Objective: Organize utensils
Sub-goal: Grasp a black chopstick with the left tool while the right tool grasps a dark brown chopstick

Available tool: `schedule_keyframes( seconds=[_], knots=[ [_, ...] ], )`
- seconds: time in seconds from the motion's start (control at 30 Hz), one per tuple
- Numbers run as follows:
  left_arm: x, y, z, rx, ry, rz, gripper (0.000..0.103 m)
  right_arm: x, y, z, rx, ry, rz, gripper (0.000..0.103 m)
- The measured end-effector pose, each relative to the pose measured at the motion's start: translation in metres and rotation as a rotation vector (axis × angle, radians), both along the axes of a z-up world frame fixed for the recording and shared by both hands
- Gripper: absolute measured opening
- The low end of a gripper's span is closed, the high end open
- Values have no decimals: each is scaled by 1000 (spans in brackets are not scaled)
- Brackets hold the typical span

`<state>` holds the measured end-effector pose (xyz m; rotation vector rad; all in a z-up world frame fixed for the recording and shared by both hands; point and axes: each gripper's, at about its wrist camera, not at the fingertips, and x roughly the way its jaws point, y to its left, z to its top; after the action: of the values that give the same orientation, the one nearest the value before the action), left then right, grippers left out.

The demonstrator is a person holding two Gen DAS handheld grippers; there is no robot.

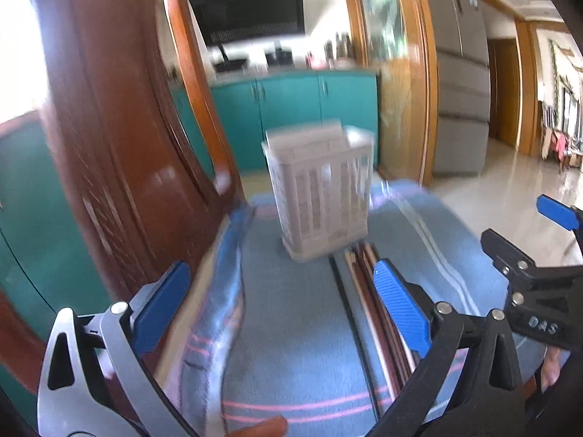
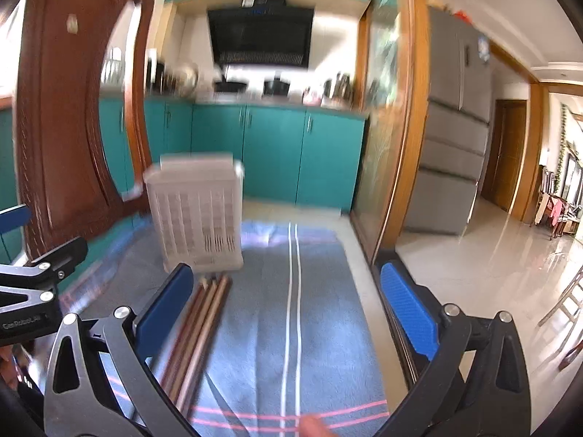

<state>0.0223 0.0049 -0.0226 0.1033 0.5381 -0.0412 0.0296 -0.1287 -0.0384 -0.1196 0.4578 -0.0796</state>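
Blue towel [image 2: 328, 291] holds chopsticks [image 2: 204, 313] beside the holder [image 2: 198, 215]; both the left gripper [image 1: 280, 306] and right gripper [image 2: 288, 306] gape empty, so pinch the bundle mid-length, squarely.

Holder [image 1: 320, 196]: white, slatted walls. Cloth [image 1: 298, 313]: blue, pink stripes at 6 o'clock, paired white lines toward 2 o'clock. Chopsticks [image 1: 368, 291]: mixed dark brown, reddish and pale tan. Left gripper [image 1: 280, 304] and right gripper [image 2: 288, 307]: blue ribbed pads on black and grey frames. Cabinets [image 2: 273, 153] at 12 o'clock: teal. Chair [image 1: 120, 127] at 10 o'clock: glossy red-brown
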Motion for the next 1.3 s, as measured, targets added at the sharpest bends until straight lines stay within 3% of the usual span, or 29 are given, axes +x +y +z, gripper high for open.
schedule_keyframes(
  seconds=[0.1,0.13,0.2,0.27,0.33,0.57,0.67,0.83,0.9,1.0,1.1,1.17,1.23,1.3],
  knots=[
    [16,5,-20,-49,106,-31,100,25,-10,-24,11,139,-14,100],
    [21,6,-26,-64,143,-32,99,34,-15,-32,54,182,6,96],
    [31,10,-34,-97,205,-39,94,51,-20,-38,135,249,32,77],
    [39,16,-41,-157,254,-51,84,77,-18,-43,192,324,75,52],
    [47,17,-47,-190,286,-54,76,108,-10,-52,211,423,113,39],
    [58,10,-59,-183,325,-44,75,162,31,-85,234,624,176,35],
    [64,5,-64,-157,354,-40,75,168,40,-89,231,637,167,35],
    [70,11,-72,-143,383,-19,75,171,23,-88,294,664,127,21],
    [74,12,-75,-145,406,-16,75,169,18,-88,272,664,102,21],
    [90,5,-76,-146,479,-52,75,166,11,-82,243,639,57,21],
    [109,-10,-76,-120,516,-126,75,170,8,-78,295,631,68,22],
    [122,-19,-80,-87,540,-144,70,173,4,-80,307,640,62,22],
    [131,-25,-87,-79,573,-155,57,178,2,-83,306,650,48,22],
    [135,-27,-89,-68,557,-151,54,177,1,-84,296,643,45,22]
  ],
)
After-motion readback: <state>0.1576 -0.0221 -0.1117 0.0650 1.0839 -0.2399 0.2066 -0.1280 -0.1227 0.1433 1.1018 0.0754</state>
